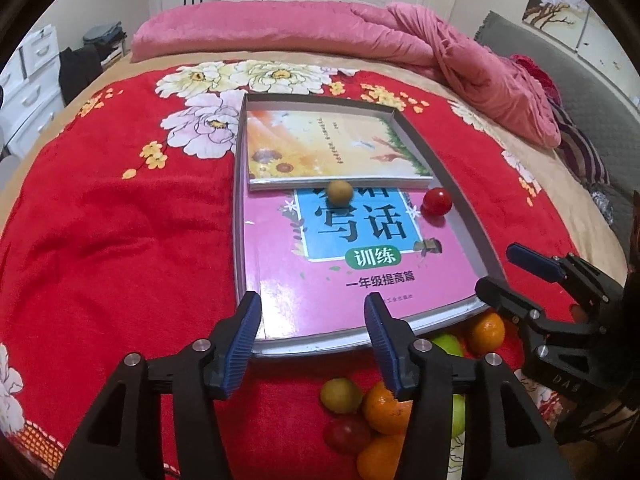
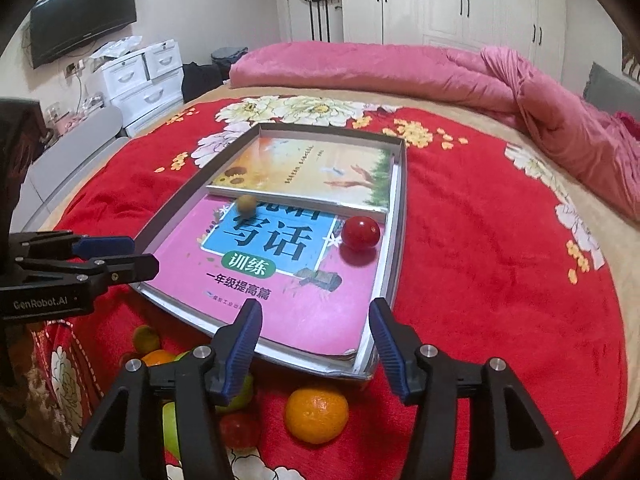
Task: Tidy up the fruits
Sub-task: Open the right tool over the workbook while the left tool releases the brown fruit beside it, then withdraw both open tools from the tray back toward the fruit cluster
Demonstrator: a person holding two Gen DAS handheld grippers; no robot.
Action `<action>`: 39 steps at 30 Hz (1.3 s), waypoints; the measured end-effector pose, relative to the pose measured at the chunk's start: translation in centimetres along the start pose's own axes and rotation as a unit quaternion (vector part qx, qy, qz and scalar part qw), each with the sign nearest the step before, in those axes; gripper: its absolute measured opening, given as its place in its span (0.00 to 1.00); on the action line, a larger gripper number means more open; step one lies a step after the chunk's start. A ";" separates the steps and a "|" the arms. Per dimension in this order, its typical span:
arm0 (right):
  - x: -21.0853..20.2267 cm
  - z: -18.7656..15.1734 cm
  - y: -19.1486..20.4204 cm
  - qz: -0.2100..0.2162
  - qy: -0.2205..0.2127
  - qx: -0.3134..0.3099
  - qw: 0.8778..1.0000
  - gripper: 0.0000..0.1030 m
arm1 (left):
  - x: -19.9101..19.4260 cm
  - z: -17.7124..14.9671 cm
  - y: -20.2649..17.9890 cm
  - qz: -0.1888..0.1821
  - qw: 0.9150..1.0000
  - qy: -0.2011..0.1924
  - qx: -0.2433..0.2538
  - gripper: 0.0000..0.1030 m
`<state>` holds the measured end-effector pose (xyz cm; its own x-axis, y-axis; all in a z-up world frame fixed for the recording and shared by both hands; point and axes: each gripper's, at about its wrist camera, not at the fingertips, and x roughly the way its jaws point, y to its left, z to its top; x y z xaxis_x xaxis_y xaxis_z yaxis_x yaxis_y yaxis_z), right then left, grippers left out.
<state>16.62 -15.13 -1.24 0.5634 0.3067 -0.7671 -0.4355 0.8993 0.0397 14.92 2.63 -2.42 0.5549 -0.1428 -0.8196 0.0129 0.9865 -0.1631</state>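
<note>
Hovering open and empty over the near edge of the tray, left gripper and right gripper; red tomato and small yellowish fruit inside, oranges and other fruit waiting on the bed's red blanket.

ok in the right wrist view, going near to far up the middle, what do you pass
orange → near rim of the tray → pink workbook → red fruit → sunflower book → flowered red blanket past the tray → pink quilt → white wardrobe
</note>
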 end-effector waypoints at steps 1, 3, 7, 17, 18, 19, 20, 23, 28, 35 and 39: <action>-0.2 0.0 0.2 -0.002 -0.003 -0.004 1.000 0.57 | -0.1 0.0 0.0 -0.001 1.000 -0.001 0.000 0.57; -0.5 0.0 0.5 -0.003 -0.008 -0.009 1.000 0.60 | -0.6 0.0 -0.1 -0.003 1.000 -0.004 -0.001 0.59; -1.2 0.1 1.1 -0.007 -0.017 -0.022 1.000 0.60 | -1.2 0.0 -0.1 -0.006 1.000 -0.009 -0.005 0.63; -2.8 0.1 2.3 -0.017 -0.033 -0.035 0.999 0.69 | -2.9 -0.3 -0.2 -0.012 1.000 -0.015 -0.008 0.70; -3.0 0.1 2.5 -0.020 -0.036 -0.039 0.998 0.70 | -3.0 -0.3 -0.2 -0.012 1.000 -0.015 -0.006 0.71; -3.2 0.0 2.7 -0.022 -0.039 -0.044 0.998 0.70 | -3.2 -0.4 -0.3 -0.013 1.000 -0.016 -0.004 0.71; -3.4 0.0 3.0 -0.025 -0.041 -0.050 0.998 0.70 | -3.4 -0.5 -0.4 -0.013 1.000 -0.017 -0.002 0.71; -4.0 -0.1 3.6 -0.028 -0.047 -0.062 0.997 0.71 | -3.9 -0.8 -0.6 -0.013 1.000 -0.018 0.004 0.72; -4.6 -0.3 4.1 -0.026 -0.048 -0.065 0.996 0.71 | -4.6 -1.3 -0.8 -0.014 1.000 -0.018 0.010 0.73; -5.4 -0.8 4.7 -0.023 -0.048 -0.066 0.996 0.74 | -5.3 -2.7 -1.1 -0.017 1.000 -0.008 0.021 0.73; -5.8 -1.5 4.7 -0.011 -0.037 -0.053 0.998 0.74 | -5.5 -3.8 -1.2 -0.017 0.999 0.003 0.029 0.73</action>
<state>10.28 -13.17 2.47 0.6222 0.3140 -0.7172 -0.4921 0.8693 -0.0463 8.72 1.98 0.20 0.5490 -0.1770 -0.8169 0.0809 0.9840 -0.1588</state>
